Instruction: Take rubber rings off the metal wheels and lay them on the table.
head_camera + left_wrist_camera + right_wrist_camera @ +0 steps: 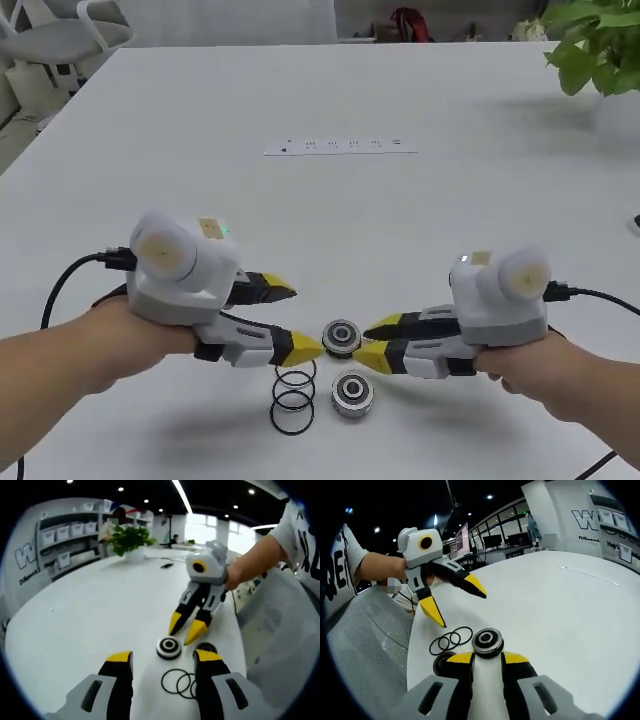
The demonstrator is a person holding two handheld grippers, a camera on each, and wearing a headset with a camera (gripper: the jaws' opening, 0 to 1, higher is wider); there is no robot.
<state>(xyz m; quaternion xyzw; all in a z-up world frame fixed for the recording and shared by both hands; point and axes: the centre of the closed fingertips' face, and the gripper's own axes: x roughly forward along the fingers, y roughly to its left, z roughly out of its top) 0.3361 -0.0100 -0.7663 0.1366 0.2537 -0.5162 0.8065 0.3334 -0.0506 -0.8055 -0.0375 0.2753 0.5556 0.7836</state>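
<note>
White tabletop (330, 220) in an open office. Shelving of white bins (50, 537) at the upper left of the left gripper view, contents too small to tell. Large "W" lettering (585, 519) on the far wall at the upper right of the right gripper view, smaller line beneath unreadable. Leafy plant (595, 45) in the upper right corner of the head view, flat white strip (340, 147) at upper centre.

Low centre of the head view: metal wheel (341, 337) lying flat, hub hole facing up, axle line vertical. Second wheel (352, 393) just below it, also flat. Three rubber rings (293, 397) flat on the table left of that wheel, overlapping in a short chain running up and down the frame.

Left gripper (303, 320) spread wide, holding nothing, tips just left of the upper wheel. Right gripper (366, 340) parted narrowly, tips at that wheel's right edge, nothing clamped between them.
</note>
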